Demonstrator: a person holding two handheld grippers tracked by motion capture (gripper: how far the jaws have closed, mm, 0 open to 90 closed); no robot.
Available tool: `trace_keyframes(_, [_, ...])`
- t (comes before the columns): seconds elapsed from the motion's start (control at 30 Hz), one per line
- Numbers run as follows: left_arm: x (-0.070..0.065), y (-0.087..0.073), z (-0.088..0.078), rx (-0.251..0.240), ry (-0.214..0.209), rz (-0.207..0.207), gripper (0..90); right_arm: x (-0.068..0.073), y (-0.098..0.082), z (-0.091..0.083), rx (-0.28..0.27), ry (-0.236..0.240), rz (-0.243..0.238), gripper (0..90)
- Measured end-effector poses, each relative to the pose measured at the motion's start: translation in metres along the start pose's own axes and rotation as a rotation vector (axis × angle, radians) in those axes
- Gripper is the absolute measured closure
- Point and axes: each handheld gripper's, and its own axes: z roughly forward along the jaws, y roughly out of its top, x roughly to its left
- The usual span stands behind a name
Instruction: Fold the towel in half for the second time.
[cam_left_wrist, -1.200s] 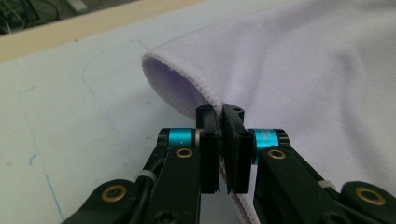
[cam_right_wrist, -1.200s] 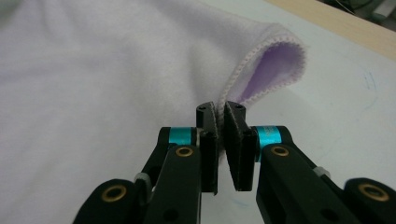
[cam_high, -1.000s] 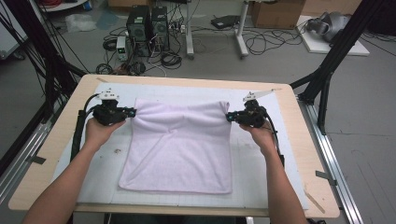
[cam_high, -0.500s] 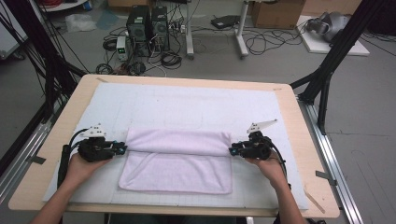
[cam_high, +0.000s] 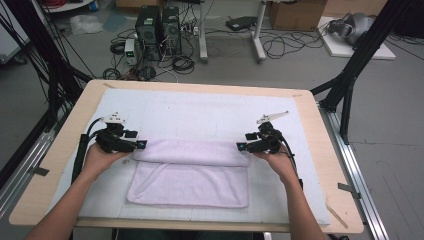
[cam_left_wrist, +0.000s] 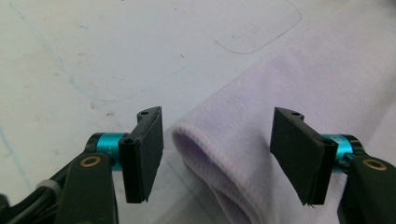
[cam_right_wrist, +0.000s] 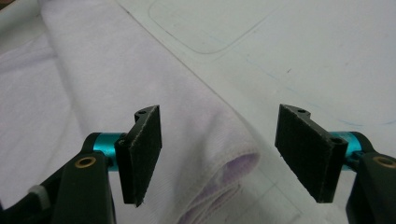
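Covering the wooden table (cam_high: 320, 150), a white mat (cam_high: 200, 112) underlies the towel (cam_high: 190, 175).

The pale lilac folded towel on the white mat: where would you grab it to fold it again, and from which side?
Probably at the two ends of its rolled fold. The pale lilac folded towel lies flat, but that thick doubled edge stands proud of the white mat. Each gripper could come in level from the outside: the left gripper at the left end, the right gripper at the right, jaws open around it.

Towel (cam_left_wrist: 280, 116): cut off by the right and bottom edges in the left gripper view. Its underside at the fold is hidden. Forearms (cam_high: 65, 210) leave the high view at the bottom edge
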Motion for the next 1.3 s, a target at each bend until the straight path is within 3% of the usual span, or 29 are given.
trace_keyframes(0.03, [0.001, 0.001, 0.003, 0.000, -0.018, -0.004, 38.6, -0.003, 0.000, 0.005, 0.007, 0.011, 0.017, 32.9])
trace_keyframes(0.07, [0.002, 0.000, 0.004, -0.005, -0.040, 0.012, 51.3, -0.006, -0.001, 0.008, 0.016, 0.037, 0.027, 38.3])
trace_keyframes(0.1, [0.001, 0.000, 0.005, -0.012, -0.039, 0.021, 64.7, -0.009, -0.003, 0.011, 0.030, 0.076, 0.036, 47.5])
trace_keyframes(0.17, [0.001, 0.000, 0.002, -0.023, -0.068, 0.025, 80.2, -0.010, -0.004, 0.013, 0.058, 0.129, 0.039, 65.4])
trace_keyframes(0.23, [-0.002, 0.000, -0.007, -0.043, -0.051, 0.050, 85.8, -0.006, -0.003, 0.009, 0.046, 0.145, -0.010, 78.4])
trace_keyframes(0.33, [-0.006, -0.001, -0.026, -0.105, -0.058, 0.047, 86.8, 0.007, 0.002, -0.006, -0.003, 0.145, -0.063, 83.4])
trace_keyframes(0.47, [-0.019, -0.008, -0.054, -0.153, -0.068, 0.082, 87.2, 0.029, 0.005, -0.028, -0.057, 0.155, -0.124, 83.6])
trace_keyframes(0.57, [-0.035, -0.023, -0.075, -0.178, -0.082, 0.115, 87.2, 0.052, -0.004, -0.046, -0.094, 0.175, -0.189, 82.7])
trace_keyframes(0.67, [-0.053, -0.045, -0.090, -0.158, -0.103, 0.147, 86.6, 0.075, -0.025, -0.059, -0.108, 0.223, -0.223, 76.4])
trace_keyframes(0.77, [-0.062, -0.057, -0.094, -0.124, -0.109, 0.166, 75.0, 0.086, -0.043, -0.066, -0.118, 0.244, -0.218, 67.7])
trace_keyframes(0.9, [-0.067, -0.057, -0.088, -0.094, -0.097, 0.185, 59.0, 0.085, -0.051, -0.065, -0.122, 0.208, -0.195, 60.8])
trace_keyframes(1.1, [-0.071, -0.057, -0.071, -0.065, -0.106, 0.200, 56.2, 0.094, -0.054, -0.038, -0.046, 0.212, -0.230, 59.7])
trace_keyframes(1.23, [-0.073, -0.061, -0.066, -0.041, -0.070, 0.214, 58.5, 0.099, -0.061, -0.024, 0.012, 0.207, -0.240, 57.7])
trace_keyframes(1.3, [-0.075, -0.061, -0.067, -0.049, -0.069, 0.222, 60.0, 0.100, -0.062, -0.024, 0.005, 0.197, -0.246, 57.9])
